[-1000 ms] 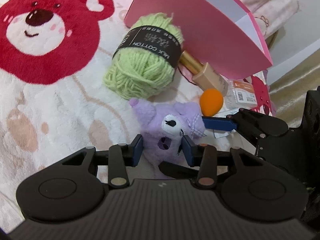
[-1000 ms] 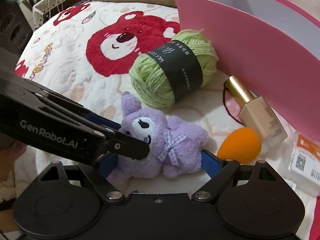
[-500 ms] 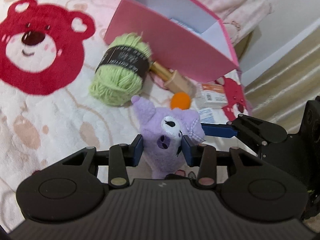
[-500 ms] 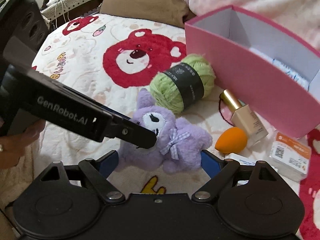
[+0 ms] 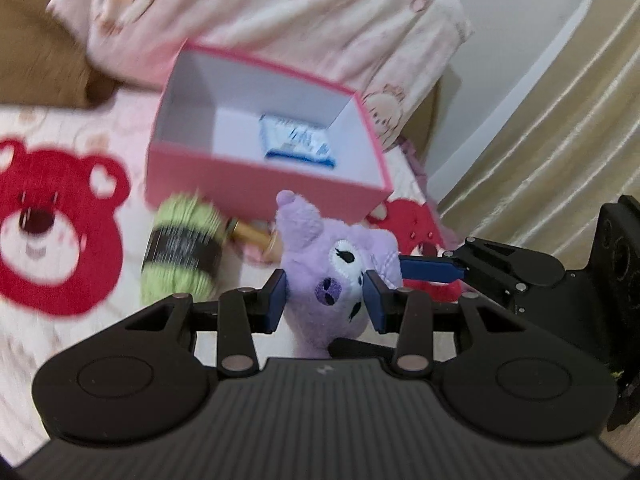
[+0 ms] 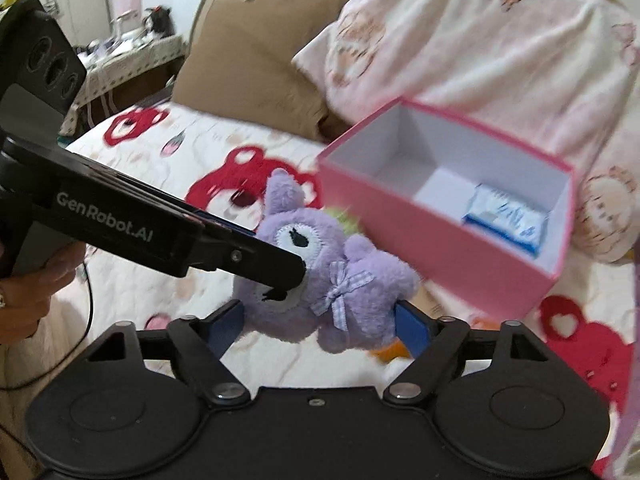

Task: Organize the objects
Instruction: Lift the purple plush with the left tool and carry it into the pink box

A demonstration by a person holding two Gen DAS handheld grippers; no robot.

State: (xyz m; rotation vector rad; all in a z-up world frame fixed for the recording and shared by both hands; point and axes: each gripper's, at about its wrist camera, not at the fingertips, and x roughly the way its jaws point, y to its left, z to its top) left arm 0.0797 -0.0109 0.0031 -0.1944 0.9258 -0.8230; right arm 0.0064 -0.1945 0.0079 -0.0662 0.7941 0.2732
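Observation:
A purple plush toy (image 5: 336,276) (image 6: 320,280) with a checked bow hangs in the air above the bed, held by both grippers. My left gripper (image 5: 325,300) is shut on its head. My right gripper (image 6: 320,326) is shut on its body from the other side. An open pink box (image 5: 260,176) (image 6: 440,236) lies ahead of the toy and lower, with a blue-and-white packet (image 5: 298,142) (image 6: 506,218) inside. A green yarn ball (image 5: 182,252) and a gold-capped bottle (image 5: 252,236) lie in front of the box.
The bed has a white blanket with red bear prints (image 5: 48,232). A pink pillow (image 6: 480,48) and a brown cushion (image 6: 248,84) lie behind the box. An orange sponge (image 6: 394,350) peeks out under the toy. Curtains (image 5: 560,120) hang at the right.
Both grippers have lifted the plush toy off the blanket and carried it higher and toward the pink box. The inside of the box now shows.

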